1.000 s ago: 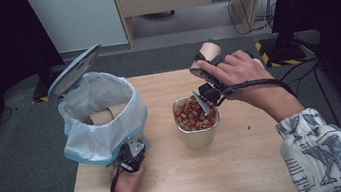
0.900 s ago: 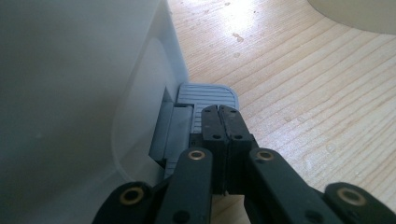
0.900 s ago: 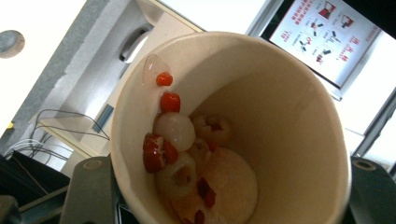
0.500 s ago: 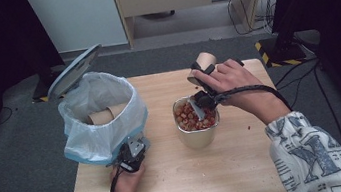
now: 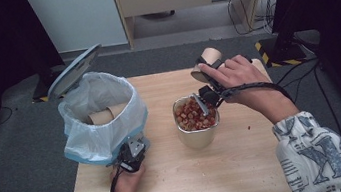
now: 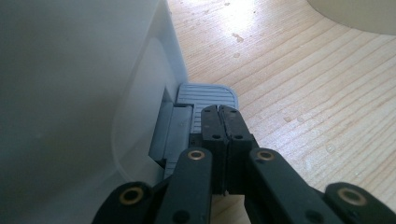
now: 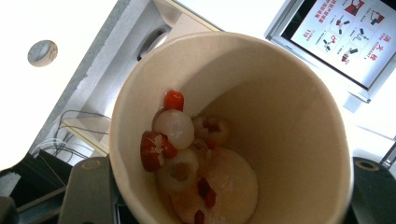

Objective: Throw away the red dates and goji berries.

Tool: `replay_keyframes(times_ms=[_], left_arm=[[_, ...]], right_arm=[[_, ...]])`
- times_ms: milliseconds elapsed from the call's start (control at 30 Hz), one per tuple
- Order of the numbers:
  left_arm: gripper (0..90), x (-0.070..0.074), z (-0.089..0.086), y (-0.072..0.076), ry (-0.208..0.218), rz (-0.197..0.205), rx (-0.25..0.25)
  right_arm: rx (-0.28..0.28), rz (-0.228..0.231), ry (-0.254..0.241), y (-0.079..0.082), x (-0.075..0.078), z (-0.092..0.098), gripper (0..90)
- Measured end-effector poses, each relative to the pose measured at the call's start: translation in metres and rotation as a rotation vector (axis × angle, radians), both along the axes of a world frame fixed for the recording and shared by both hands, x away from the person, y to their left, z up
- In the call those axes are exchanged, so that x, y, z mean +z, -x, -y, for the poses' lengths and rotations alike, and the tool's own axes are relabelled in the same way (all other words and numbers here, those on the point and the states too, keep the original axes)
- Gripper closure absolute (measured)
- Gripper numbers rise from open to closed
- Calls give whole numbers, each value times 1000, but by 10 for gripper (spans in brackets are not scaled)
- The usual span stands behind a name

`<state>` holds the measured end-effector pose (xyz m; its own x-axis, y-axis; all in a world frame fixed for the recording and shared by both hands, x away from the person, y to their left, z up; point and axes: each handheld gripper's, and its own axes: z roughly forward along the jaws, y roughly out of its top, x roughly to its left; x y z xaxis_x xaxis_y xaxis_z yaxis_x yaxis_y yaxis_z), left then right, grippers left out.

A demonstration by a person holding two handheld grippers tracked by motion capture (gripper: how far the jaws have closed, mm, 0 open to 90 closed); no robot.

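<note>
My right gripper [image 5: 203, 75] is shut on a tan paper cup [image 5: 208, 61], held tilted just beyond a metal container [image 5: 198, 136] full of red and pale food pieces [image 5: 191, 115]. In the right gripper view the cup [image 7: 280, 116] opens toward the camera, with several red and white pieces [image 7: 175, 140] stuck to its bottom and a jaw on either side. My left gripper [image 5: 131, 156] is shut with nothing in it, its tips pressing on the grey pedal [image 6: 205, 95] of the white bin [image 6: 70, 93]. The bin's lid [image 5: 74, 69] stands open.
The bin [image 5: 105, 130] has a blue-white bag, and another paper cup [image 5: 100, 116] lies inside it. A small red bit [image 5: 249, 127] lies on the wooden table [image 5: 220, 175] right of the container. Cables and dark stands lie past the far edge.
The right hand has carried the cup slightly left and lower, closer to the metal container. The left gripper has stayed on the pedal with the lid open.
</note>
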<state>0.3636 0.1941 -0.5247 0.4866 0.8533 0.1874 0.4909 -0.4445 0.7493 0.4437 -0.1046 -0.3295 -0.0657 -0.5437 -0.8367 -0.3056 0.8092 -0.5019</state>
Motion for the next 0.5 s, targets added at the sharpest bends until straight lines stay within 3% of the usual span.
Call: replay_keyframes(times_ms=[300, 500], left_arm=[[887, 0, 0, 0, -1, 1, -1], [888, 0, 0, 0, -2, 0, -1]], right_arm=[[2, -11, -13, 2, 5, 2, 340], [-32, -125, -233, -2, 14, 11, 341]])
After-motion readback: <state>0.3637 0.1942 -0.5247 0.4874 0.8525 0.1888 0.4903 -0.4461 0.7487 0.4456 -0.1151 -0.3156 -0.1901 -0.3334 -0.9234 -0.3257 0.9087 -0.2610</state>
